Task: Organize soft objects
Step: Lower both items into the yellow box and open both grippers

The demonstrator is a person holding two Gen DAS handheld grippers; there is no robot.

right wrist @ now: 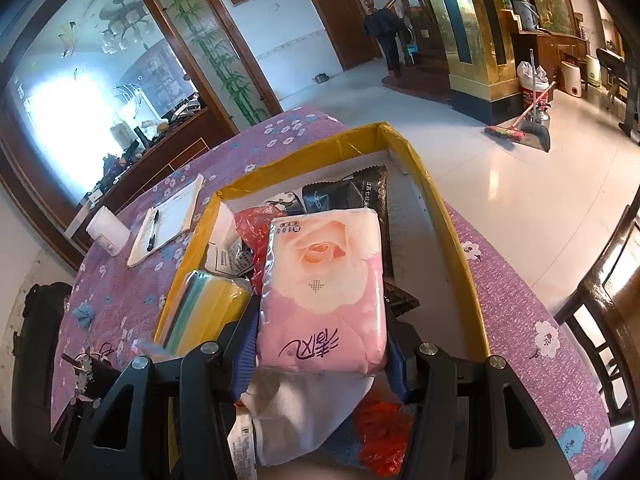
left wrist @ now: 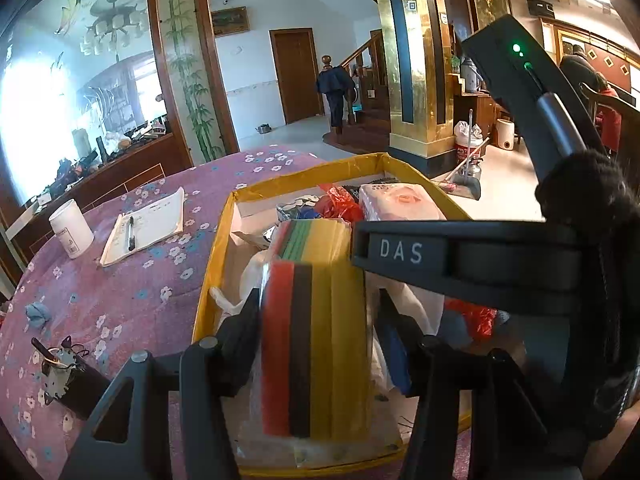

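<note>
A plastic-wrapped sponge pack [left wrist: 316,344], striped red, brown and yellow, stands on edge between the fingers of my left gripper [left wrist: 318,332] over the near end of a yellow-rimmed box [left wrist: 216,248]. The left finger lies against the pack, and a thin gap shows at the blue-padded right finger [left wrist: 396,344], so the jaws stand open. A second sponge pack [left wrist: 316,236] lies behind it. My right gripper [right wrist: 320,344] is shut on a pink rose-printed tissue pack [right wrist: 324,280], held over the box [right wrist: 452,248]. A gloved hand [left wrist: 588,200] holds that tool.
The box also holds red plastic bags [right wrist: 256,220], a black packet [right wrist: 360,196] and a white bag [right wrist: 304,412]. On the purple floral tablecloth [left wrist: 132,292] lie a notebook with a pen [left wrist: 148,220], a white cup [left wrist: 70,232] and a blue cloth [left wrist: 38,314]. A wooden chair [right wrist: 600,300] stands at the right.
</note>
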